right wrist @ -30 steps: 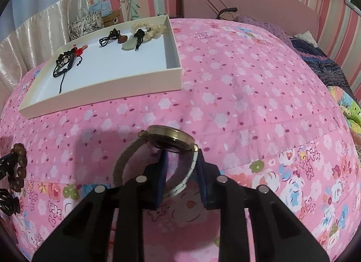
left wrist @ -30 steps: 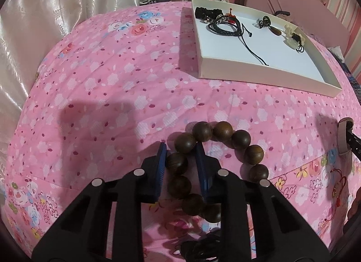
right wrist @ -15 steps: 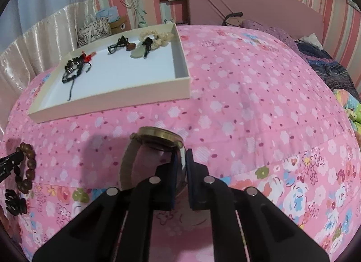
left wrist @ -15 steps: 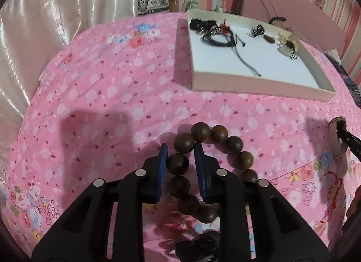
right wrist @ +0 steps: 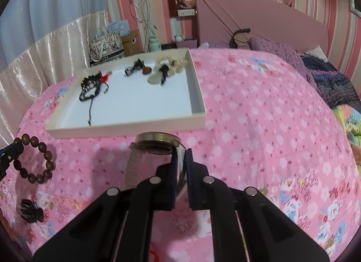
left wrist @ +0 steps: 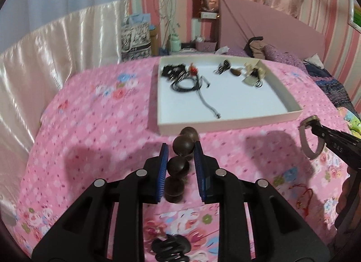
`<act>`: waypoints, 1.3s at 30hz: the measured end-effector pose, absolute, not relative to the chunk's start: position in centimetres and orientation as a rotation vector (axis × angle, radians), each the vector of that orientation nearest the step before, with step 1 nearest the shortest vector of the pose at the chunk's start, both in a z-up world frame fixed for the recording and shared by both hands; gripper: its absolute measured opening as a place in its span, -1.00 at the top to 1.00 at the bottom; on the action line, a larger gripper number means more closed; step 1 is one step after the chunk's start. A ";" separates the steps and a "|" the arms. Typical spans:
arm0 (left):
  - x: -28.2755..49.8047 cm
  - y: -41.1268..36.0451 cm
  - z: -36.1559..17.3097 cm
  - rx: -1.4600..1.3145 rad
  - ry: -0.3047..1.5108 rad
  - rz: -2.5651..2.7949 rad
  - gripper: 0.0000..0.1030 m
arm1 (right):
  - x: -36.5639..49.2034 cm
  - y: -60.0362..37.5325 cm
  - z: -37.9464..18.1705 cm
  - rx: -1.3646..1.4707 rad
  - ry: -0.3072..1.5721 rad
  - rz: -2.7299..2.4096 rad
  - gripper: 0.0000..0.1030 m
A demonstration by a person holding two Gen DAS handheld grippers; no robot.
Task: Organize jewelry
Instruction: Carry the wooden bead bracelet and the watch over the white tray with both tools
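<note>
My left gripper [left wrist: 181, 150] is shut on a bracelet of large dark wooden beads [left wrist: 178, 166], which hangs lifted off the pink floral bedspread. The same beads [right wrist: 38, 160] show at the left edge of the right wrist view. My right gripper [right wrist: 180, 155] is shut on the strap of a brass-cased wristwatch [right wrist: 158, 143], also raised above the bed; the watch [left wrist: 310, 135] appears at the far right of the left wrist view. Ahead lies a shallow white tray [left wrist: 230, 124] [right wrist: 126, 131] holding black cord bracelets, a brown pendant and a cream bead bracelet.
A black hair claw [left wrist: 170, 247] [right wrist: 30, 211] lies on the bedspread near the front edge. A red string piece [left wrist: 304, 198] lies at the right. A satin bed skirt, bags and a pink headboard stand beyond the bed.
Both grippers have risen, lifting the bead bracelet and the watch off the bedspread. The right jaws closed on the watch strap. The tray now sits nearer the centre of both views.
</note>
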State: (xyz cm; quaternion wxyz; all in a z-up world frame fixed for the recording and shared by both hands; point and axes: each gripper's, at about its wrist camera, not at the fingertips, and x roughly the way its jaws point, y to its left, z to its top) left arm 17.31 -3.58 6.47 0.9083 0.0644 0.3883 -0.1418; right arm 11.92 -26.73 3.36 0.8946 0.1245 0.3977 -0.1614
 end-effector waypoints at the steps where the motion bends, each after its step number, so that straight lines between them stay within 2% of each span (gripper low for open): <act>1: 17.4 -3.9 7.0 0.139 0.791 -0.295 0.59 | 12.2 -26.7 3.8 0.254 0.819 -0.333 0.87; 7: 19.8 -5.7 9.8 0.083 0.778 -0.334 0.60 | 15.1 -26.4 5.9 0.236 0.787 -0.317 0.87; 13: 23.3 -7.5 10.1 0.044 0.803 -0.372 0.61 | 18.9 -27.3 6.4 0.245 0.779 -0.314 0.87; 28: 33.6 -10.2 5.0 0.024 0.973 -0.334 0.66 | 26.0 -30.6 2.1 0.299 0.837 -0.341 0.87; 39: 36.0 -9.9 2.8 0.075 1.028 -0.257 0.66 | 28.1 -32.4 -0.7 0.329 0.878 -0.349 0.87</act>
